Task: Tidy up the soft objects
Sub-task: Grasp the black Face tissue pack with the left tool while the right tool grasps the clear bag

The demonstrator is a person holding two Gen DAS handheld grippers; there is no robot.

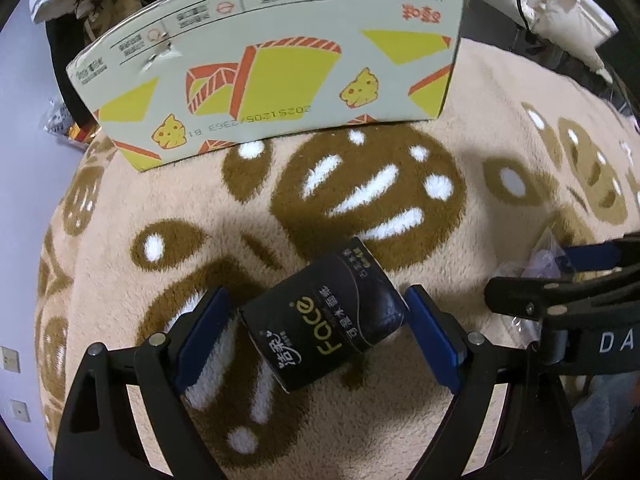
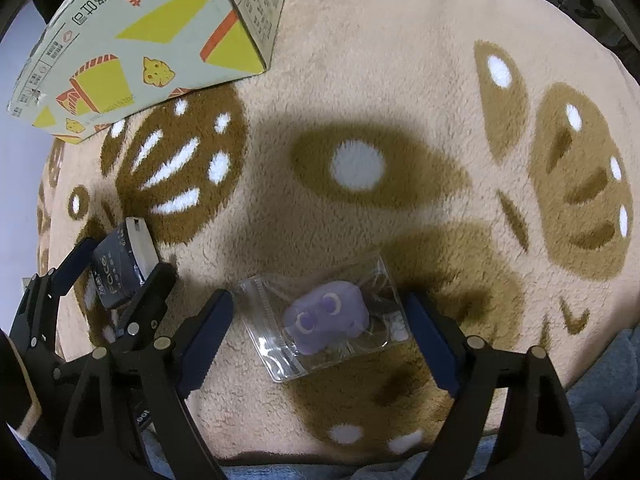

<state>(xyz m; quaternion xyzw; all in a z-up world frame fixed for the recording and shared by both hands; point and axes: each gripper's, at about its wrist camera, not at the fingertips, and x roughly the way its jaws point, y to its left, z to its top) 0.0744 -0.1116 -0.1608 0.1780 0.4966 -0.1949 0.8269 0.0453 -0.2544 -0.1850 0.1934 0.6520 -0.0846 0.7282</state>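
Observation:
A black pocket tissue pack (image 1: 320, 316) lies on the beige rug (image 1: 500, 128) between the blue pads of my left gripper (image 1: 320, 320). The pads stand right at its two ends, and the pack shows no squeeze. In the right wrist view the same pack (image 2: 116, 268) sits inside the left gripper (image 2: 124, 258). A clear zip bag (image 2: 324, 320) with a small purple plush toy (image 2: 326, 316) lies flat between the wide-apart pads of my right gripper (image 2: 320, 328). The right gripper (image 1: 532, 272) and the bag (image 1: 536, 256) also show at the right of the left wrist view.
A printed cardboard box (image 1: 280, 60) (image 2: 140, 40) stands on the rug's far left side. The rug (image 2: 360, 60) has brown bread-shaped patterns. White bags and clutter (image 1: 572, 12) lie beyond it. Blue fabric (image 2: 592, 412) borders the near edge.

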